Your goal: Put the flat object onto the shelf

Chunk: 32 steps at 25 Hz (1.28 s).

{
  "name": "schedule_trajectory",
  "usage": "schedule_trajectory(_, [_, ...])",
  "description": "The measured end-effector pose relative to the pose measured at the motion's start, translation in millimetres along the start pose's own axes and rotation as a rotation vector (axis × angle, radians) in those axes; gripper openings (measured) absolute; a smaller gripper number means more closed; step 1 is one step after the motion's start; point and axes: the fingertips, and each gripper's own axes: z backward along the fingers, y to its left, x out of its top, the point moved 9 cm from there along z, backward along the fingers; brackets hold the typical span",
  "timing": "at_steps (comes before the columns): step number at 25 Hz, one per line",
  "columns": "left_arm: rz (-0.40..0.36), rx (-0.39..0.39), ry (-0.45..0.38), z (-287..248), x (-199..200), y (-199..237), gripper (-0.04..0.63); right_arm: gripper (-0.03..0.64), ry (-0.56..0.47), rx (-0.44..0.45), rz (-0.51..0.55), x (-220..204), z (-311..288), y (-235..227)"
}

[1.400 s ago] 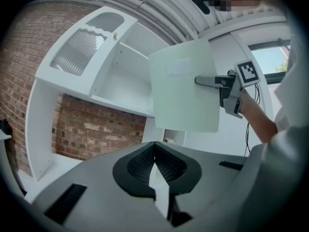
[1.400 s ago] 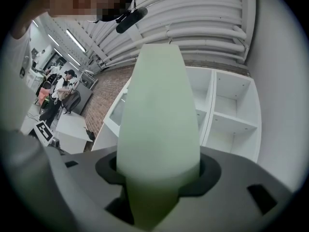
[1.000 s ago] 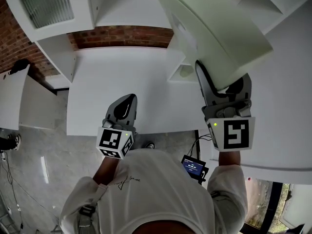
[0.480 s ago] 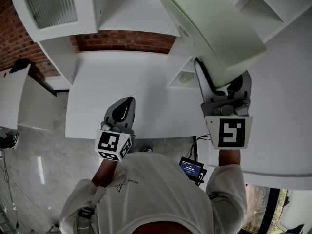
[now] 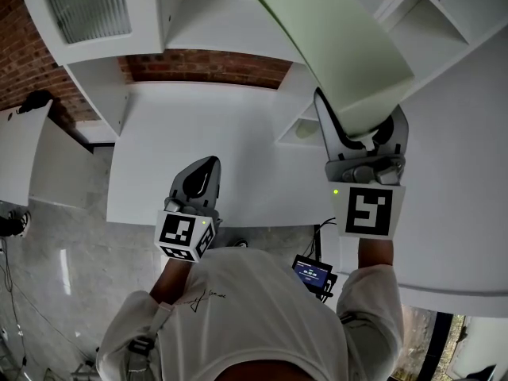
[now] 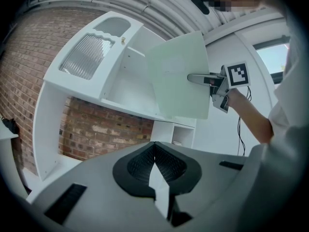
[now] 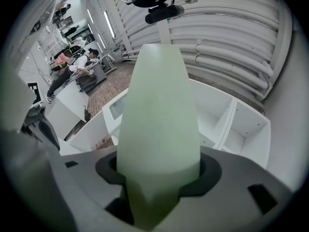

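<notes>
Head view, right gripper (image 5: 361, 133): your jaws are clamped on the lower edge of the pale green board (image 5: 333, 46). It stands tilted up in front of the white shelf unit (image 5: 214, 30), not yet resting on it.
Head view, left gripper (image 5: 198, 182): it sits low over the white desk (image 5: 238, 125), well apart from the board, so it gives no support.
Left gripper view, jaws: pressed together with nothing between them. The board shows in front of the open compartment.
Right gripper view, grip: you hold one edge only. If the far corner knocks a shelf edge or divider, the board could pivot or slip out.
</notes>
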Motion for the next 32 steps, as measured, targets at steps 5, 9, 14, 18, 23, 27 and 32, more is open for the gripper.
schedule_trajectory(5, [0.000,0.009,-0.011,-1,3,1,0.014,0.270,0.053,0.007,0.100,-10,-12,5])
schedule_trajectory(9, [-0.006,0.018,-0.021,0,6,3,0.014,0.270,0.102,0.023,0.155,-20,-23,13])
schedule_trajectory(14, [0.006,0.028,-0.055,6,12,3,0.014,0.273,0.112,0.017,0.201,-26,-30,22])
schedule_trajectory(18, [-0.009,0.045,-0.059,10,16,5,0.014,0.275,0.095,0.031,0.252,-29,-41,32])
schedule_trajectory(23, [-0.008,0.049,-0.080,13,21,2,0.013,0.276,0.095,0.045,0.290,-31,-46,38])
schedule_trajectory(27, [-0.020,0.046,-0.082,13,22,0,0.014,0.276,0.098,0.053,0.300,-33,-46,41])
schedule_trajectory(32, [-0.030,0.047,-0.093,14,26,0,0.014,0.276,0.114,0.070,0.355,-34,-52,51])
